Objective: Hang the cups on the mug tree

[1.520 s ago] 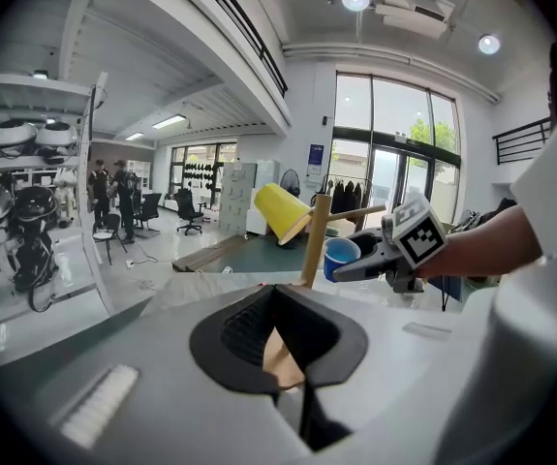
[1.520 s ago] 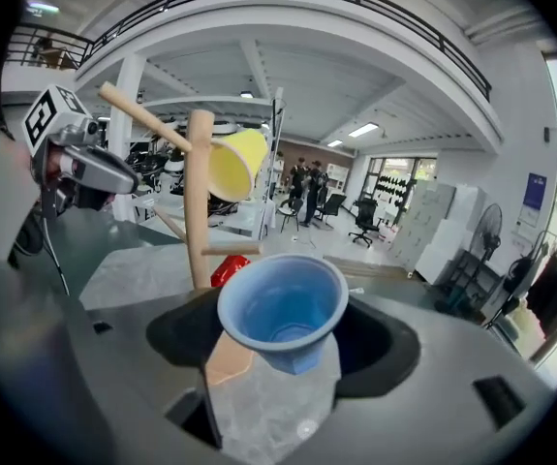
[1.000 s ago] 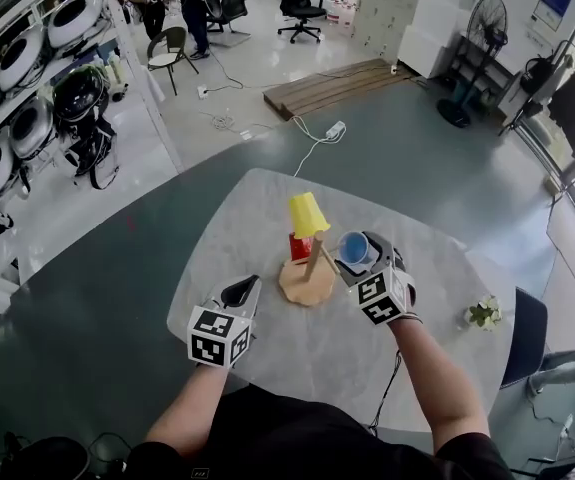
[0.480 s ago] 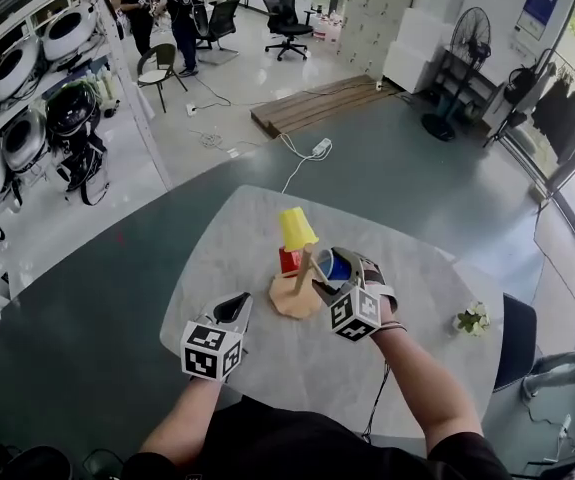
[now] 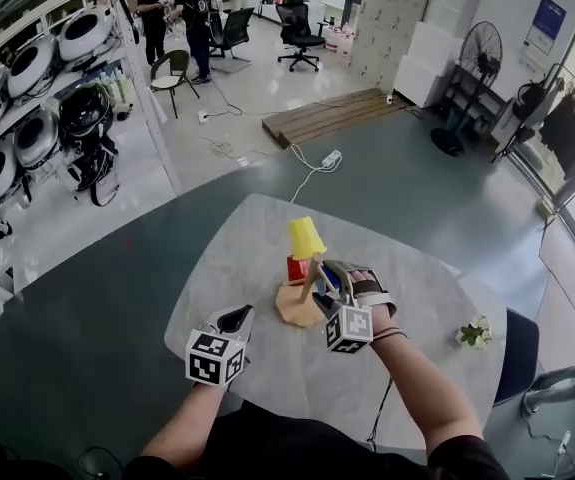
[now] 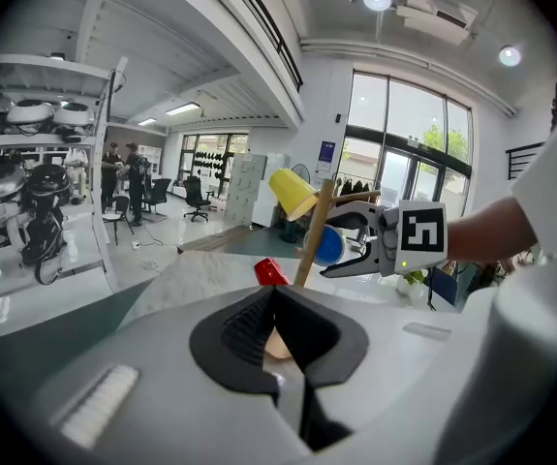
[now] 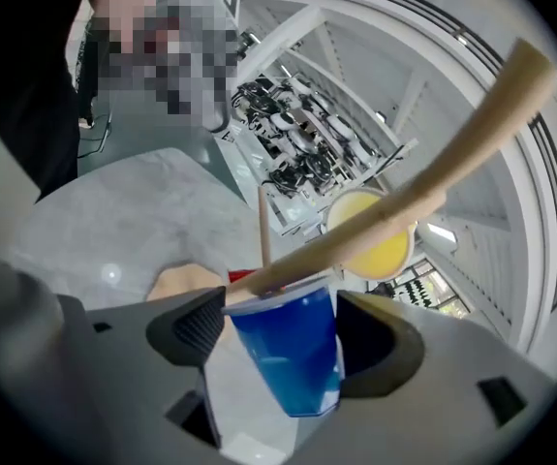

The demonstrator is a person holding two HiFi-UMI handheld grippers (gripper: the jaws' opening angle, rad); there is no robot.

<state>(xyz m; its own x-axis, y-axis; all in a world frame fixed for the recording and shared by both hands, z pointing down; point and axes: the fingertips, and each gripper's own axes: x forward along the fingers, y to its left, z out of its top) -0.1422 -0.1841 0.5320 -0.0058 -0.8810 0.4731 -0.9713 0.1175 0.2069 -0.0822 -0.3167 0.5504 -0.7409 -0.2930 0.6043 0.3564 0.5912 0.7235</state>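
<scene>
- At the middle of the marble table point(image 5: 267, 373) stands the mug tree point(image 5: 300, 306) on its round wooden base, with a yellow cup point(image 5: 306, 238) tilted on the top at 12 o'clock of the pole and a red cup point(image 5: 296, 268) low at 11 o'clock; whether the red cup hangs or rests on the base is not clear
- Step in hand, as judged: hanging the third cup. The blue cup point(image 7: 293, 356) is at 3 o'clock of the pole, close against it
- The right gripper point(image 7: 286, 325) has its jaws closed on the blue cup, one pad on each side of the wall, mouth end forward
- In the right gripper view a wooden peg point(image 7: 404, 201) crosses just at the cup's rim; the cup is not seen seated on it
- Next move, as judged: bring the mouth in line with the peg tip and slide the cup over it. The jaws should part only once the peg bears the cup, since a tilted release could drop it or knock the yellow cup
- The left gripper point(image 6: 276, 298) is at 8 o'clock of the base, low over the table, jaws closed together with nothing between them, pointing toward the tree; it appears idle
- Pose: the right forearm reaches in from 5 o'clock, marker cube facing up; the left forearm comes from 6 o'clock
</scene>
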